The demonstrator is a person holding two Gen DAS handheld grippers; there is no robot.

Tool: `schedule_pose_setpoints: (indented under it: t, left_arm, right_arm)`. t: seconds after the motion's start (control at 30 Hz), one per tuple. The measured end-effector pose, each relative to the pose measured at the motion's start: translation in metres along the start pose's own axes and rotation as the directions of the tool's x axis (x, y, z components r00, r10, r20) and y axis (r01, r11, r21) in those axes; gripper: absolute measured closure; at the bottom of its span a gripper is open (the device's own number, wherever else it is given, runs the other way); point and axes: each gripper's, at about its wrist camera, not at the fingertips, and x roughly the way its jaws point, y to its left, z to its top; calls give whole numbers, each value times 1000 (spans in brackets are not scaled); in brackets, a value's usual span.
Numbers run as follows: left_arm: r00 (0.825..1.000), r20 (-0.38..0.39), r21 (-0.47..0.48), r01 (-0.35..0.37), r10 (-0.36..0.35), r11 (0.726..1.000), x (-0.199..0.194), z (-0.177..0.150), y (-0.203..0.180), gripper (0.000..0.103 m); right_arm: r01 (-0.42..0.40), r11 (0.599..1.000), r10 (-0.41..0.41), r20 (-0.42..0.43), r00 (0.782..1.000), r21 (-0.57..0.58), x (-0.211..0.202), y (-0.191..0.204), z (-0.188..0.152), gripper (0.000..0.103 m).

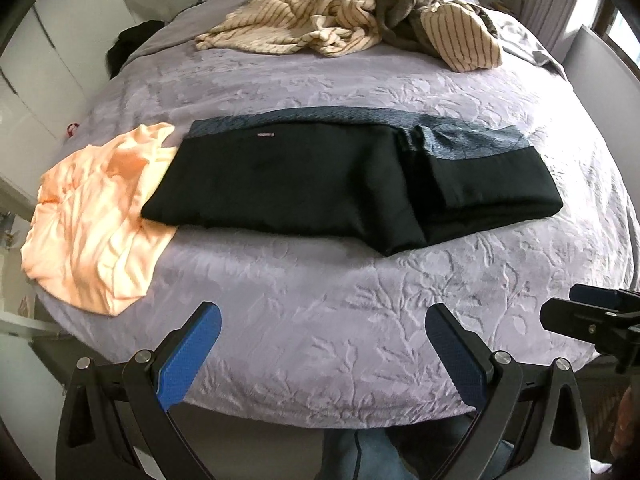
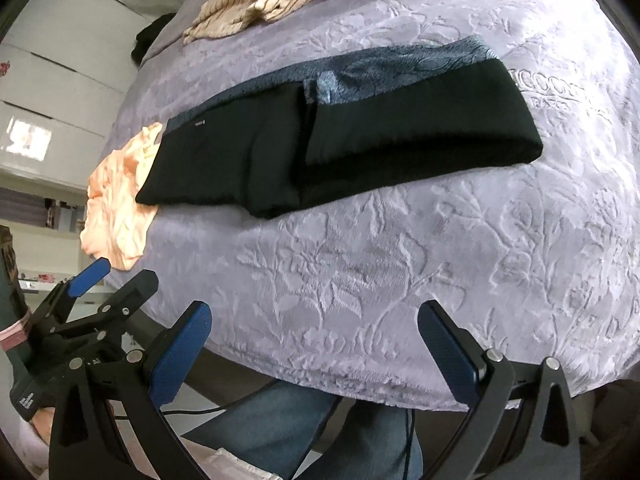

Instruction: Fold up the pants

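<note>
Black pants point(image 1: 320, 188) with a blue-grey patterned lining lie folded in a long flat band across the lilac bedspread point(image 1: 340, 300). They also show in the right wrist view point(image 2: 360, 140). My left gripper point(image 1: 322, 322) is open and empty, held above the bed's near edge, well short of the pants. My right gripper point(image 2: 314, 322) is open and empty, also back near the bed edge. The left gripper shows in the right wrist view point(image 2: 116, 272), and the right gripper's body at the right edge of the left wrist view point(image 1: 592, 316).
A peach garment point(image 1: 96, 216) lies crumpled at the pants' left end, partly under them. A heap of striped beige clothes point(image 1: 348, 16) lies at the far side of the bed. White cupboards point(image 2: 60, 60) stand at the left. The person's jeans-clad legs point(image 2: 304, 432) are below.
</note>
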Motion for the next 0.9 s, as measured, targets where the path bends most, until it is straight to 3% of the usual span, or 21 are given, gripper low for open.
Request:
schedule_pose_setpoints:
  t: [0.5, 0.9]
  left_arm:
    - [1000, -3, -6, -11, 11, 1000, 0, -1, 18, 0]
    - [1000, -26, -39, 0, -1, 999, 29, 37, 90, 0]
  right_arm:
    - [31, 999, -31, -27, 999, -25, 7, 18, 5, 0]
    - [69, 997, -71, -55, 996, -44, 48, 77, 51, 0]
